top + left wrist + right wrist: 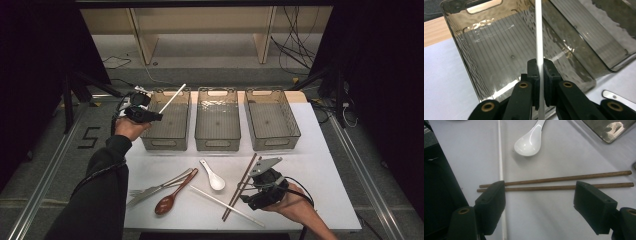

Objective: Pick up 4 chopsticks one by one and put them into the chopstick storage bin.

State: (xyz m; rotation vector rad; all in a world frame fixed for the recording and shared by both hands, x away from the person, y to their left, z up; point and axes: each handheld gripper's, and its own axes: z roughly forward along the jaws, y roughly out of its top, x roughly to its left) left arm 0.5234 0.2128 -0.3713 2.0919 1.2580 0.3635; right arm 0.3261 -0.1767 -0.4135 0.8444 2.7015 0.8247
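Left gripper (pixel 159 117) is clamped on a thin white plastic chopstick (pixel 172 98), held above the near-left corner of the leftmost smoked-clear plastic bin (pixel 150 134). The stick slants up and away over the bin's open top; in the left gripper view it runs straight between the pads, gripped low on its length, with ribbed bin floor beyond.

Right gripper (pixel 539 202) hovers with jaws spread wide and nothing in them over two dark brown wooden chopsticks (pixel 564 183), well in front of that bin; a second white chopstick (pixel 500 162) and a white ceramic spoon (pixel 529 142) lie close by.

Judgement: the step is dropping the stick in. Best to lower the raised tip below the rim and align the stick with the bin's long side before releasing, so it cannot bridge a wall or tip out.
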